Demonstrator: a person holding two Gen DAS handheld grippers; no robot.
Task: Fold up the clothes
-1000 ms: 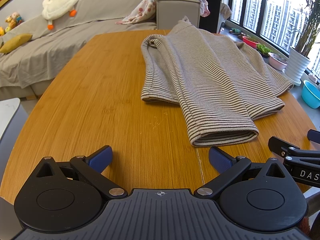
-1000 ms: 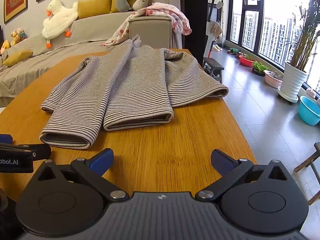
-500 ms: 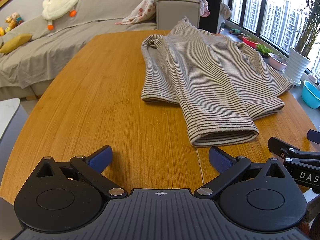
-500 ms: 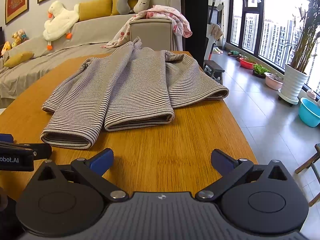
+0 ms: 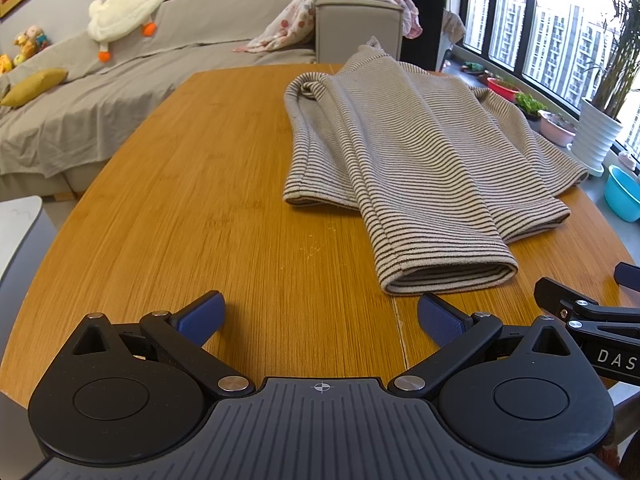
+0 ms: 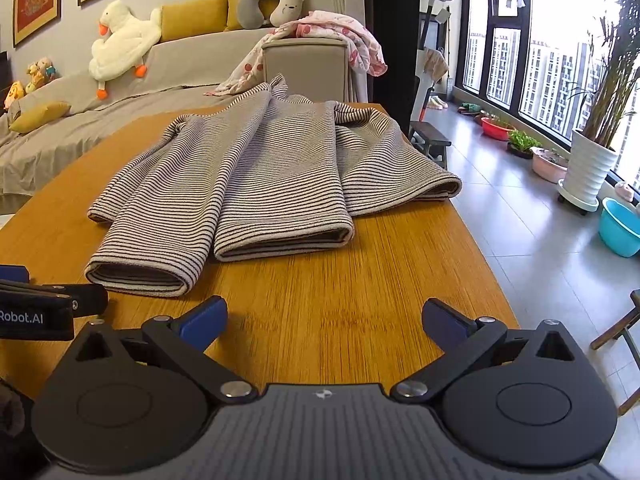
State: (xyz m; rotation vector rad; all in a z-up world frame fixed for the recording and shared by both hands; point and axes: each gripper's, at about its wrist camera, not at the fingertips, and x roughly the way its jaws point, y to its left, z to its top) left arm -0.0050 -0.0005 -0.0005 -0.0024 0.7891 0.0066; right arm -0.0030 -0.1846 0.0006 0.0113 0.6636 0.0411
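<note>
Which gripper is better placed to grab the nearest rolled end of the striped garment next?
Left, probably. The grey-and-brown striped knit garment's nearest folded end lies just ahead of the open left gripper; from the open right gripper it sits further off to the side.

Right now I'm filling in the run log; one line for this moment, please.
left gripper: open, empty | right gripper: open, empty | striped garment: part-folded, on table
</note>
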